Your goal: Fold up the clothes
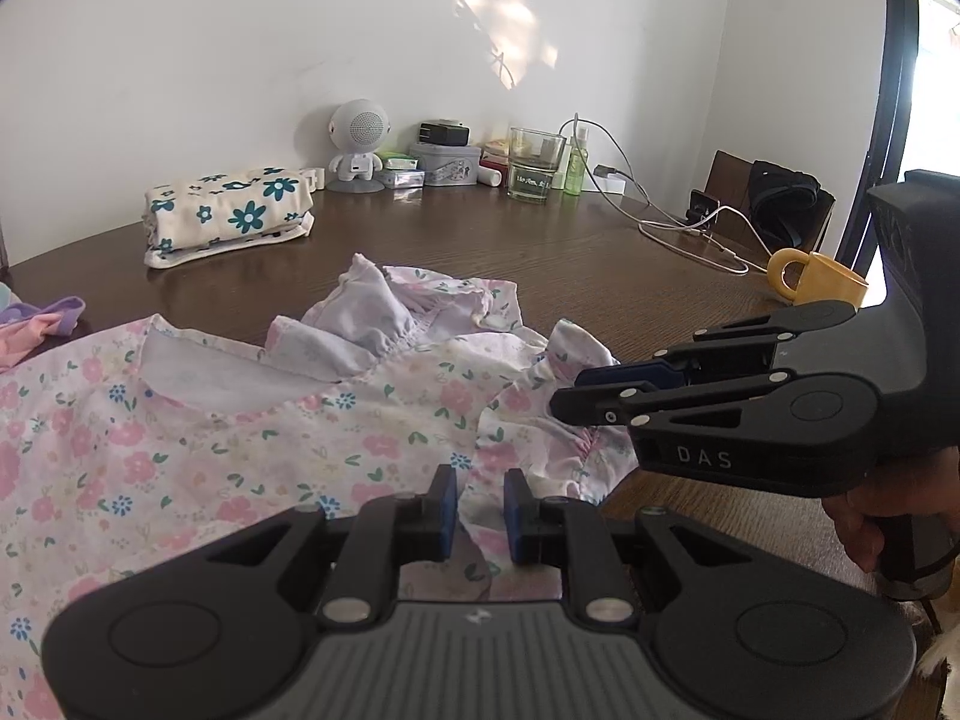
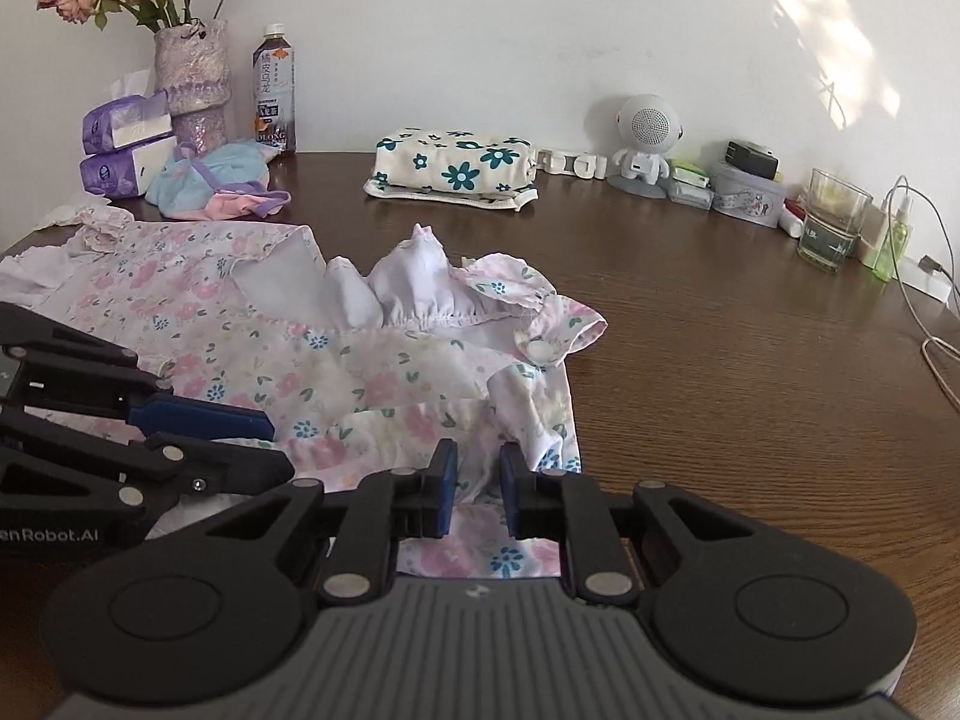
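Observation:
A pink floral garment [image 1: 240, 450] [image 2: 360, 372] lies rumpled on the brown table [image 2: 750, 390], its white inside and a gathered ruffle turned up at the far end. My left gripper [image 1: 480, 510] sits low over the garment's near right part. Its pads stand close together with a fold of the cloth between them. From the right wrist view the left gripper [image 2: 285, 447] comes in from the left. My right gripper [image 2: 478, 483] is pinched on a raised fold near the right hem. In the left wrist view the right gripper [image 1: 564, 399] reaches the ruffled sleeve.
A folded cream cloth with blue flowers [image 2: 456, 168] lies at the back. Along the wall stand a white robot speaker [image 2: 645, 138], a glass [image 2: 837, 219], a bottle [image 2: 275, 90] and a vase [image 2: 192, 84]. Small clothes [image 2: 210, 180] sit back left. A yellow mug [image 1: 822, 285] and cable [image 1: 678, 228] are right.

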